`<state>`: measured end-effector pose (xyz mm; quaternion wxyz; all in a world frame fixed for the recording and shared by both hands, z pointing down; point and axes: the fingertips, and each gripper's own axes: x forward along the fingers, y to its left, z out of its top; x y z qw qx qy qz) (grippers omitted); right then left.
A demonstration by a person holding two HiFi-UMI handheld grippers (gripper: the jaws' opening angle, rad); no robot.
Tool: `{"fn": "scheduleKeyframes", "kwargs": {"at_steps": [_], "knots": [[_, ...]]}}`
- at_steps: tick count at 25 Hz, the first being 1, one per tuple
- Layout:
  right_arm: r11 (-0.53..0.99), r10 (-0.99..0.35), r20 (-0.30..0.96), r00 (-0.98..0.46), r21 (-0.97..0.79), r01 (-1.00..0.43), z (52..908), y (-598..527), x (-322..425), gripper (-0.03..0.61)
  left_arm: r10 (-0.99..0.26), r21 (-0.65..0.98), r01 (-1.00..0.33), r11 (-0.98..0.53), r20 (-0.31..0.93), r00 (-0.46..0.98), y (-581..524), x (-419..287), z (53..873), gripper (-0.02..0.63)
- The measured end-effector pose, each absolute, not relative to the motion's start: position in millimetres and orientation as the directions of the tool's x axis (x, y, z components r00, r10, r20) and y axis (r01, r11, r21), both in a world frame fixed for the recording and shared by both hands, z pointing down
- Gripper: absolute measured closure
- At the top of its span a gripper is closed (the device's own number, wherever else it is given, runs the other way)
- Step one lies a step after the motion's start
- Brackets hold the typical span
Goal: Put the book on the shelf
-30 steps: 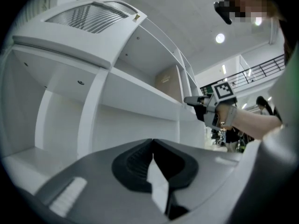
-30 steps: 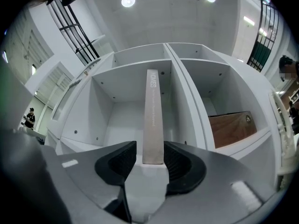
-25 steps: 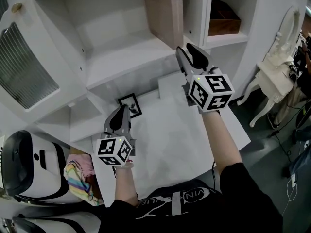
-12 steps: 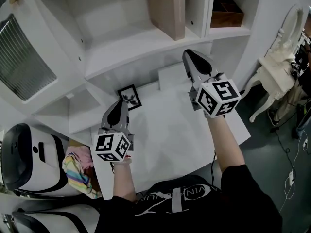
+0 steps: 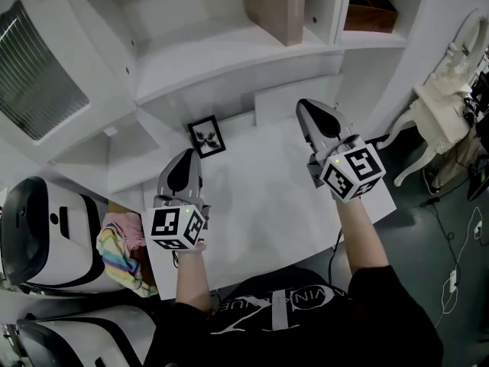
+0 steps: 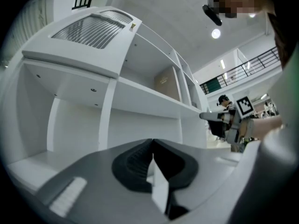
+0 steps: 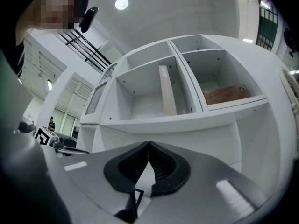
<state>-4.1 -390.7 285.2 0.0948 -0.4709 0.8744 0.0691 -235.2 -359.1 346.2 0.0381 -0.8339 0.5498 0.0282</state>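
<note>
A tan book (image 5: 279, 2) stands upright in the middle compartment of the white shelf (image 5: 229, 60), free of both grippers; the right gripper view shows the book (image 7: 167, 97) leaning against the compartment's right wall. My right gripper (image 5: 313, 115) hangs below and in front of the shelf, over the table. Its jaws have just been closing and now meet with nothing between them (image 7: 148, 148). My left gripper (image 5: 182, 168) hovers low over the table's left part. It is shut and empty too (image 6: 152, 146).
A small framed picture (image 5: 206, 138) and a white board (image 5: 286, 102) lean at the back of the white table (image 5: 267, 205). A wooden box (image 5: 370, 10) fills the right compartment. A white machine (image 5: 38, 235) and a striped cloth (image 5: 118, 254) lie left, a white ornate stand (image 5: 447, 90) right.
My right gripper has dropped from shelf height down toward the table, and its jaws have gone from open to shut. The left gripper has hardly shifted.
</note>
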Motion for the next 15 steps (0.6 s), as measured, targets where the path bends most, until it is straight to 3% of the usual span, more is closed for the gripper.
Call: {"fn": "scheduleKeyframes", "kwargs": {"at_steps": [15], "knots": [[0.591,-0.798,-0.149,-0.583,-0.013,-0.806,352,-365,-23,0.569,-0.949,-0.016,-0.952,-0.306,-0.079,0.307,-334,-270,376,0.614]]}}
